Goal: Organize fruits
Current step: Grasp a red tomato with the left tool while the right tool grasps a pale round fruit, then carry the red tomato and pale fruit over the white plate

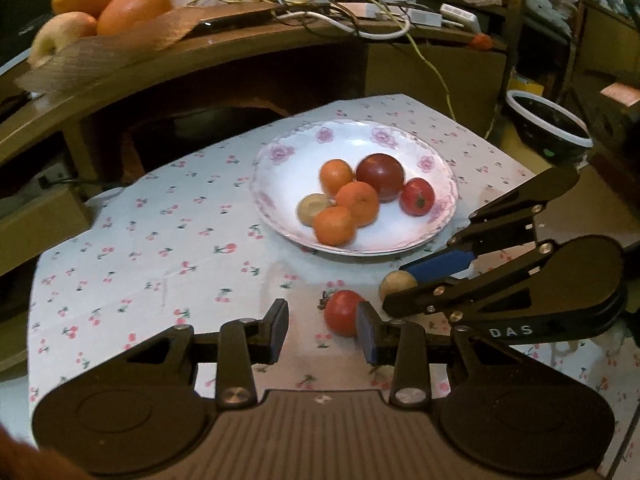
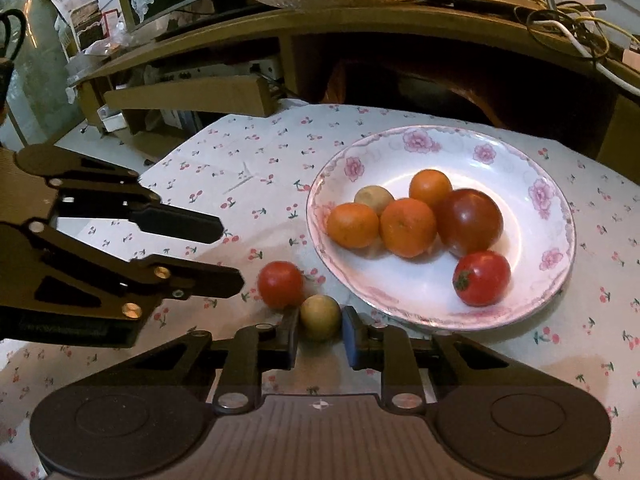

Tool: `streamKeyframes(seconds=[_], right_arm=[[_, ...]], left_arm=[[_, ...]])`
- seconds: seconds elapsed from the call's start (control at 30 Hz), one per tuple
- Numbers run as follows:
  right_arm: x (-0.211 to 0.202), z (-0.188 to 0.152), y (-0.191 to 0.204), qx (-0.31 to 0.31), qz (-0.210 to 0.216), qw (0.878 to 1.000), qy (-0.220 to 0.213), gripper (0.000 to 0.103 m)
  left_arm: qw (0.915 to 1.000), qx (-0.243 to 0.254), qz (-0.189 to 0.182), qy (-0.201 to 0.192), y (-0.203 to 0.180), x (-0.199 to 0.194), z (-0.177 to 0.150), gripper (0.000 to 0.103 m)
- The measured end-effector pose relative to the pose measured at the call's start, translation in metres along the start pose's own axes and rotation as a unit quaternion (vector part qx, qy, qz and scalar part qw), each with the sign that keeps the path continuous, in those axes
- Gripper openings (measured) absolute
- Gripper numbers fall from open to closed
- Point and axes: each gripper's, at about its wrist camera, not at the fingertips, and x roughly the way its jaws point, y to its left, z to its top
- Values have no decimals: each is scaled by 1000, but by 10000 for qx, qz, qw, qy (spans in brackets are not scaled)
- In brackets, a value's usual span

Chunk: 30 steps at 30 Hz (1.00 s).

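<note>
A floral white plate (image 1: pixel 362 142) (image 2: pixel 486 156) on the cherry-print cloth holds three small oranges (image 1: pixel 357 203), a dark red round fruit (image 1: pixel 380 176), a red tomato (image 1: pixel 417 197) and a tan fruit (image 1: pixel 311 209). In front of the plate lie a loose red tomato (image 1: pixel 341 312) (image 2: pixel 280 284) and a small tan fruit (image 1: pixel 396 283) (image 2: pixel 320 314). My right gripper (image 2: pixel 320 330) (image 1: pixel 394 287) is shut on that tan fruit, which rests on the cloth. My left gripper (image 1: pixel 323 318) (image 2: pixel 230 252) stands open and empty, its right finger next to the loose tomato.
Behind the table a wooden desk (image 1: pixel 224 52) carries a dish of large oranges and an apple (image 1: pixel 100 8) and tangled cables (image 1: pixel 340 16). A dark bowl with a white rim (image 1: pixel 548 124) sits off the table's right. The cloth (image 1: pixel 140 240) left of the plate is bare.
</note>
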Motion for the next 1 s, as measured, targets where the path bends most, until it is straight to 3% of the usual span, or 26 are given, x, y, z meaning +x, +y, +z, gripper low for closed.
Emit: streamKeyframes(seconds=[0.2,0.53,0.7,1.0], right_arm=[[-13,-11,-11,126,-89,9999,70,23],[-32,-26,-26,182,-214,9996,101,23],[-39,-28,-28,182,-291,9993,116,23],[-48,-36,-10,-98,-306,9994,158,23]], left_arm=[[9999,64,-156,23,-17,18,3,43],[9997,186,141,116,-38,34,3,40],[9993,172,312,108,-46,29,0,34],[9993,188,244,207,-69,2,-17,33]])
